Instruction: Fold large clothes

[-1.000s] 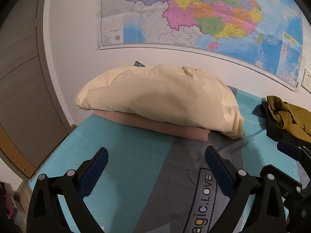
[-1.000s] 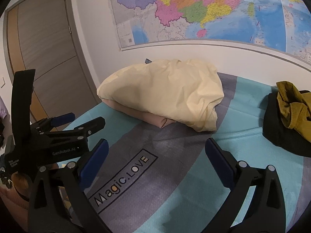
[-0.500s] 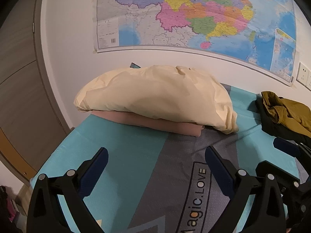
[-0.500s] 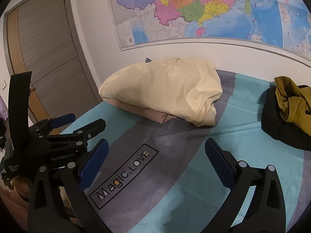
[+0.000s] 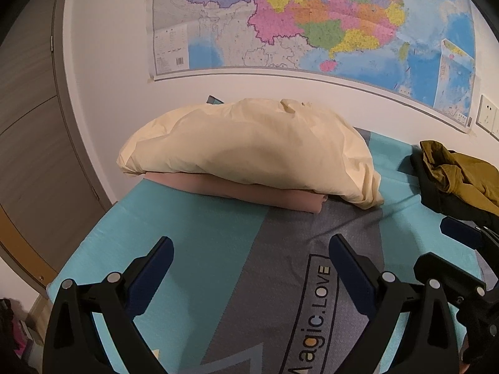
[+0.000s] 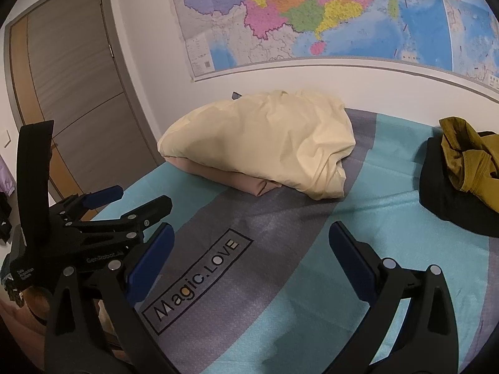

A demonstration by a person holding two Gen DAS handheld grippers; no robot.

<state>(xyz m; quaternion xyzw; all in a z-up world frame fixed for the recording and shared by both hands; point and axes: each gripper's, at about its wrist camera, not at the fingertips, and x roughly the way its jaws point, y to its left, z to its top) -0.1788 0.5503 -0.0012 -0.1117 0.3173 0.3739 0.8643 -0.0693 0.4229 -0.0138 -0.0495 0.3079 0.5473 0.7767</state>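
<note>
Claw pair, left claw [image 5: 251,251] and right claw [image 6: 251,243]: both wide, empty, hovering over bed [image 6: 312,265]. Olive garment [image 6: 467,159] crumpled on black garment [image 6: 443,193] at right, well apart, unfolded. Cream bundle [image 6: 265,143] stacked on pink fold [image 6: 249,184] near wall, probably done pile.

On my right wrist view I read "Magic.LOVE" in a dark rectangular frame printed on the grey stripe of the bedspread [image 6: 218,258], at about 7 o'clock from the cream bundle [image 6: 262,143]. On the left gripper [image 6: 131,208], seen at 9 o'clock in that view, white lettering reads "GenRobot.AI"; a smaller label below it is too small for me to read. The wall map [image 5: 312,21] carries print I cannot make out.
</note>
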